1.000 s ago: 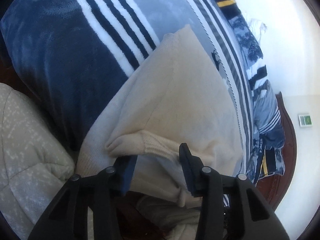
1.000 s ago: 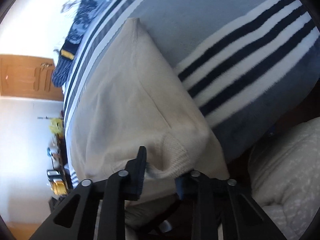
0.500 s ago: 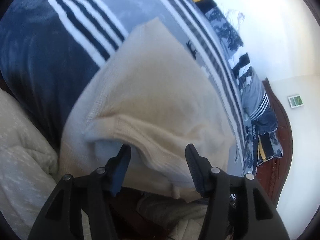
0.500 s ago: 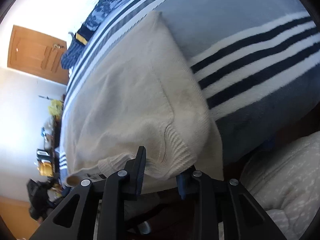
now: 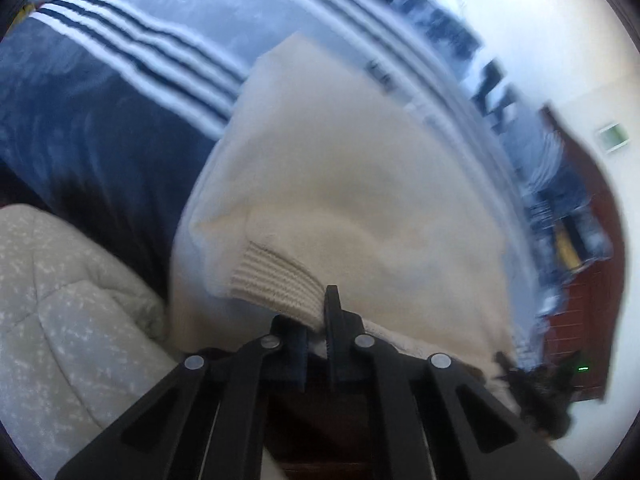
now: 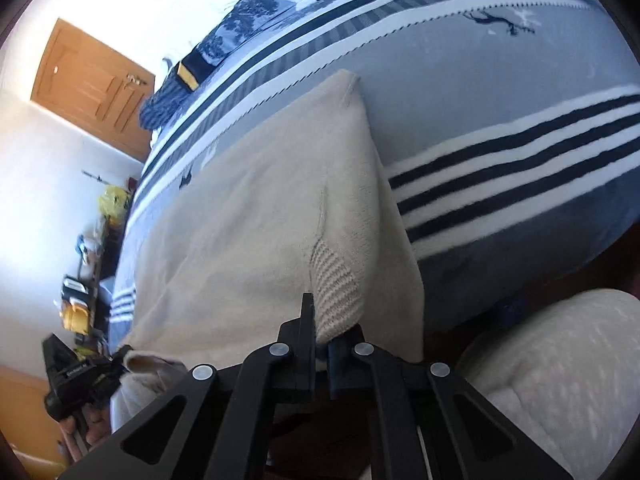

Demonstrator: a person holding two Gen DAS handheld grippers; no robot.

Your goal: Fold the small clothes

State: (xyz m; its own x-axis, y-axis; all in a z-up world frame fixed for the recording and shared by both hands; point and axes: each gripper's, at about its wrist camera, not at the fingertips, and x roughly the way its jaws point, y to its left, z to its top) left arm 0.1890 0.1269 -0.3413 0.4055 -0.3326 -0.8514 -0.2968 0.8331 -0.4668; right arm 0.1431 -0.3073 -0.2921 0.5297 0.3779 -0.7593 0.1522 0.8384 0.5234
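In the left wrist view, the left hand-held gripper (image 5: 316, 322) is pinching the ribbed hem of a cream knitted sweater (image 5: 344, 176), its jaws closed tight on the fabric. The sweater is lying spread on the blue striped blanket (image 5: 120, 80) covering the bed, with its held corner at the bed's near edge. A pale quilted cover (image 5: 68, 304) is sitting beside that edge, lower left.

In the right wrist view, the right hand-held gripper (image 6: 322, 334) is clamping the sweater's (image 6: 260, 208) other ribbed corner, jaws closed on it at the bed's near edge. The striped blanket (image 6: 500, 112) is stretching away beneath it. A wooden door (image 6: 94, 86) is showing at upper left, and the quilted cover (image 6: 552, 368) at lower right.
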